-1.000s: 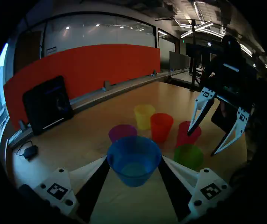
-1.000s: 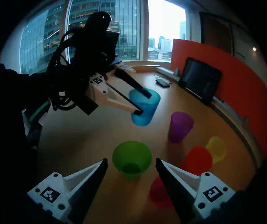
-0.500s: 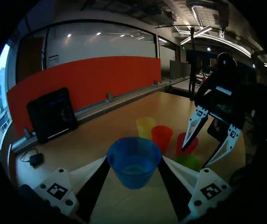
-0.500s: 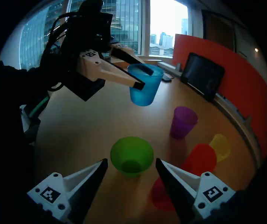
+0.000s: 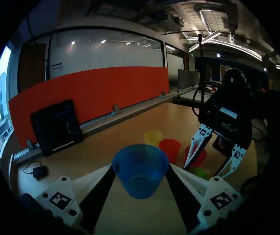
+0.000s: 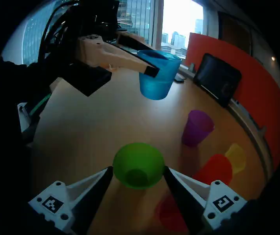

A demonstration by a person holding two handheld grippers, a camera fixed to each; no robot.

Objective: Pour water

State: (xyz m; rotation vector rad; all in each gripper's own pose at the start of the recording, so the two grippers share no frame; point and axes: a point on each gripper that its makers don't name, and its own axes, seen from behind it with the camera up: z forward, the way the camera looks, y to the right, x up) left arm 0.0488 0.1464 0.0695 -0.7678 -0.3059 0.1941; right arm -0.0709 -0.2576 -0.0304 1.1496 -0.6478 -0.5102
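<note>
Left gripper view: left tongs (image 5: 140, 166) tight on blue cup (image 5: 140, 178); right tongs (image 6: 137, 169) seemingly released.

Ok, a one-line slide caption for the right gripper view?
Right gripper open around the green cup on the table; left gripper holds the blue cup in the air.

Left gripper view, seat: on the left gripper (image 5: 140, 168), looking out along its two fingers.
Left gripper view, facing: almost level across the table (image 5: 100, 145) toward the far orange wall (image 5: 93, 88). The blue cup (image 5: 140, 172) is very near the lens.
Right gripper view, seat: on the right gripper (image 6: 138, 169), above the table.
Right gripper view, facing: slanted down and forward toward the windows (image 6: 179, 19). The green cup (image 6: 138, 164) is near, low in the middle.
Shared: blue cup, green cup, orange wall and the dark screen (image 5: 57, 125) by it. Each view also sees the other gripper farther off.
</note>
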